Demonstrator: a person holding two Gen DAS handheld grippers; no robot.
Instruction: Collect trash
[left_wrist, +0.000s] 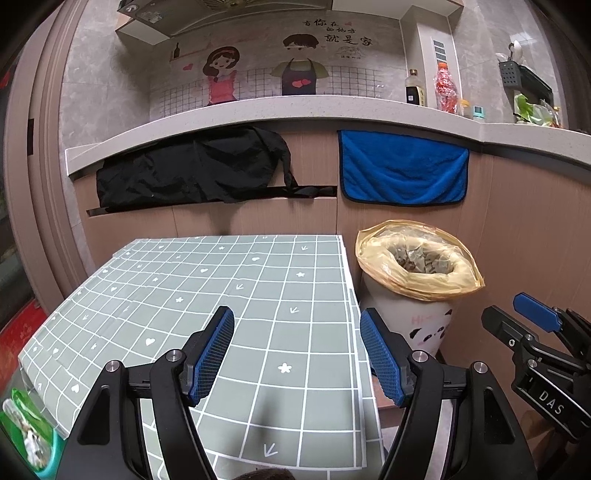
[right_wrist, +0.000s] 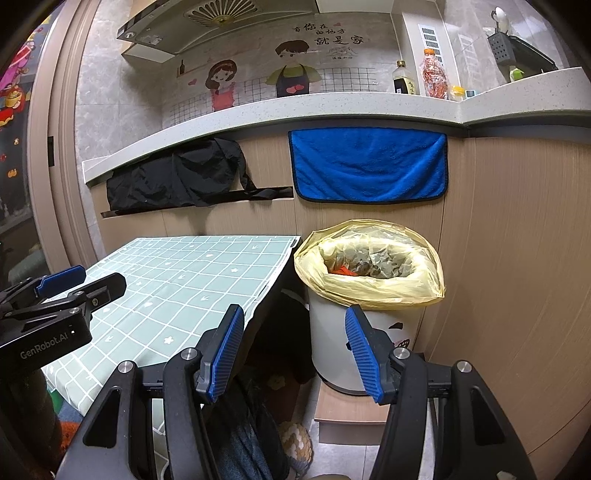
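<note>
A white trash bin (left_wrist: 424, 317) lined with a yellow bag (left_wrist: 417, 266) stands right of the table; crumpled trash lies inside it. It also shows in the right wrist view (right_wrist: 332, 343), with its bag (right_wrist: 373, 258). My left gripper (left_wrist: 297, 354) is open and empty above the green checked table cover (left_wrist: 207, 295). My right gripper (right_wrist: 295, 354) is open and empty, in front of the bin and off the table's right edge. The right gripper shows in the left wrist view (left_wrist: 535, 332), and the left gripper in the right wrist view (right_wrist: 74, 291).
The table cover (right_wrist: 177, 288) shows no loose trash. A black cloth (left_wrist: 192, 170) and a blue towel (left_wrist: 402, 170) hang on the cabinet front. Bottles (left_wrist: 447, 88) stand on the counter. A green packet (left_wrist: 26, 435) lies at the table's left. The bin rests on a low wooden block (right_wrist: 351, 406).
</note>
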